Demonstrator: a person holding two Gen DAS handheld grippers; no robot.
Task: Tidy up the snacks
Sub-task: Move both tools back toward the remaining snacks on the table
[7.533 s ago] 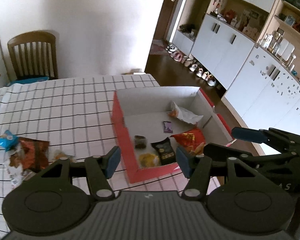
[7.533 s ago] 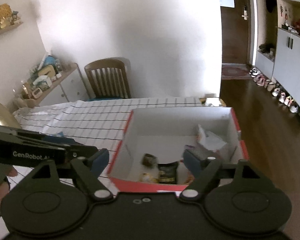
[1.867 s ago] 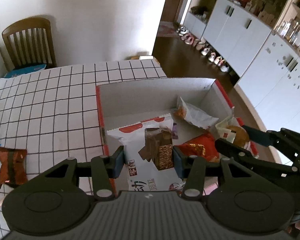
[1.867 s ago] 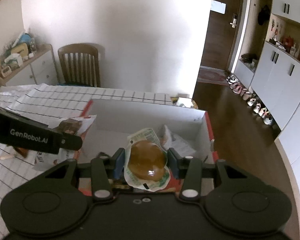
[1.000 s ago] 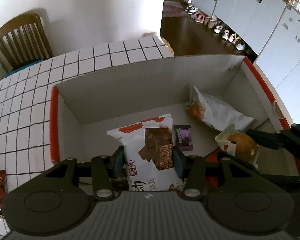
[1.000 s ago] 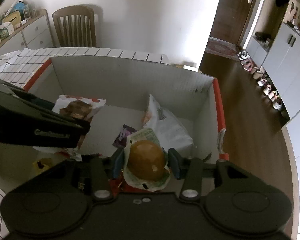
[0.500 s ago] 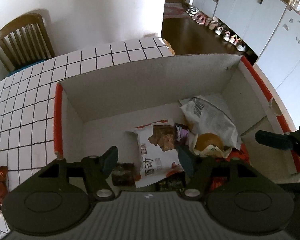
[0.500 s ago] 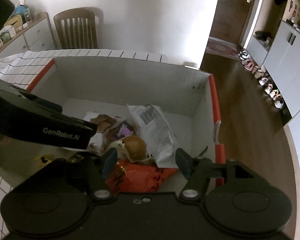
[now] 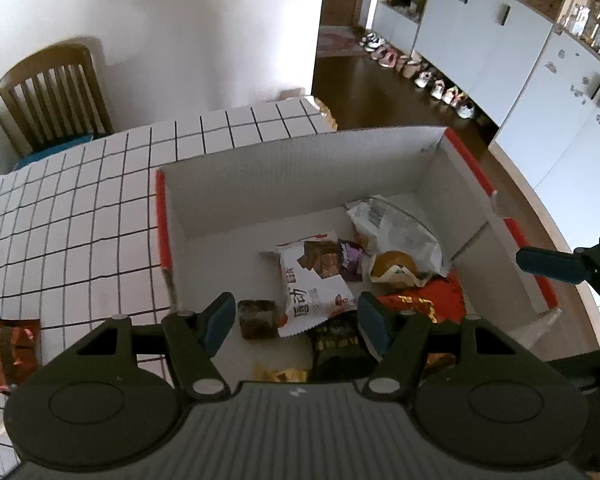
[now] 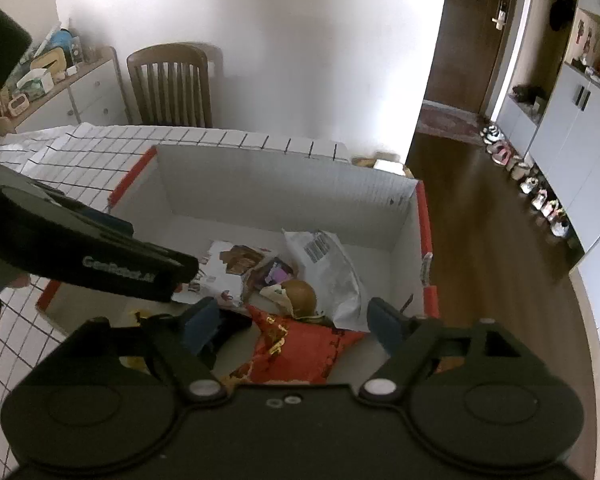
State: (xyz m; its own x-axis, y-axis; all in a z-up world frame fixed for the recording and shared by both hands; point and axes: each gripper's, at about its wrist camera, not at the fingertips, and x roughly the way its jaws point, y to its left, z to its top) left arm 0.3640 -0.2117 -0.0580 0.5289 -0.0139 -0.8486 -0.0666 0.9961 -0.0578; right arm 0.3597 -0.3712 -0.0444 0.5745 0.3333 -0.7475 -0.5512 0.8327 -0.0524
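Your left gripper (image 9: 296, 322) hangs over the red-edged box (image 9: 300, 168) with its jaws apart and nothing between them. Your right gripper (image 10: 290, 326) has just been opening its jaws and is likewise empty. The white wafer packet (image 9: 312, 276) and the round bun in its wrapper (image 10: 298, 292) both lie inside the box, on the other snacks.

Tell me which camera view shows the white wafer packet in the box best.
The left wrist view: the white wafer packet lies almost whole on the box floor, its picture and print unobstructed. In the right wrist view the same packet is partly hidden behind the left gripper body crossing the frame.
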